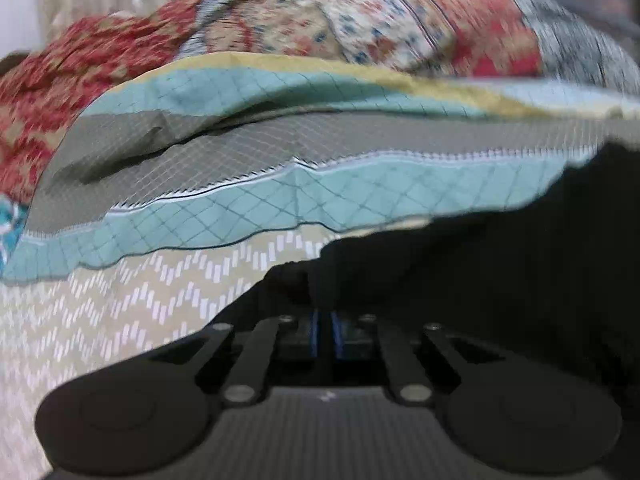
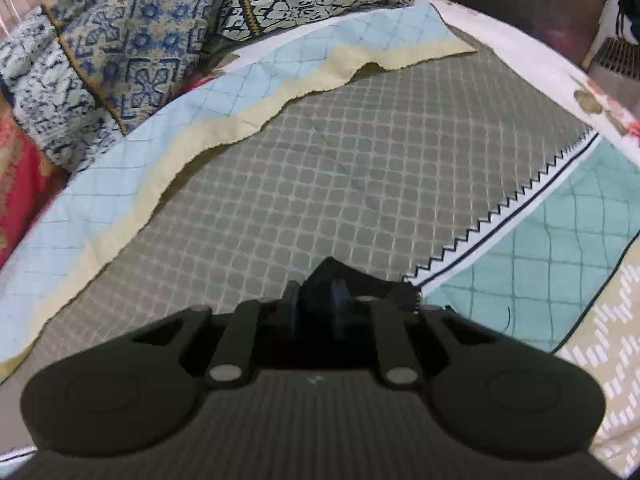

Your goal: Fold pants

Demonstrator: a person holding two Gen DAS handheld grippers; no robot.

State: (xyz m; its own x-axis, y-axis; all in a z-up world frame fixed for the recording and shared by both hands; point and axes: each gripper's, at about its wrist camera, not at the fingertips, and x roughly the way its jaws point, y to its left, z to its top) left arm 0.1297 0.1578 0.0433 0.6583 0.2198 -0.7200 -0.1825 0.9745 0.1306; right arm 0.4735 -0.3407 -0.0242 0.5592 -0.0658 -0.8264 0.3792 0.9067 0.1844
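On the left, the left gripper point(image 1: 325, 330) has its blue pads nearly together, pinching black pants point(image 1: 500, 264) that billow up and rightward from the jaws over the quilt point(image 1: 240, 208); on the right, the right gripper point(image 2: 320, 300) is likewise clamped on a dark peak of the pants point(image 2: 340, 276) between its fingers, above the grey lattice quilt point(image 2: 320, 168); patterned pillows point(image 2: 120, 40) lie beyond.

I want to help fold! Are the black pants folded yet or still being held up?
Cannot tell if folded. Both grippers, left and right, are shut on black pants, but only dark bunched cloth shows.
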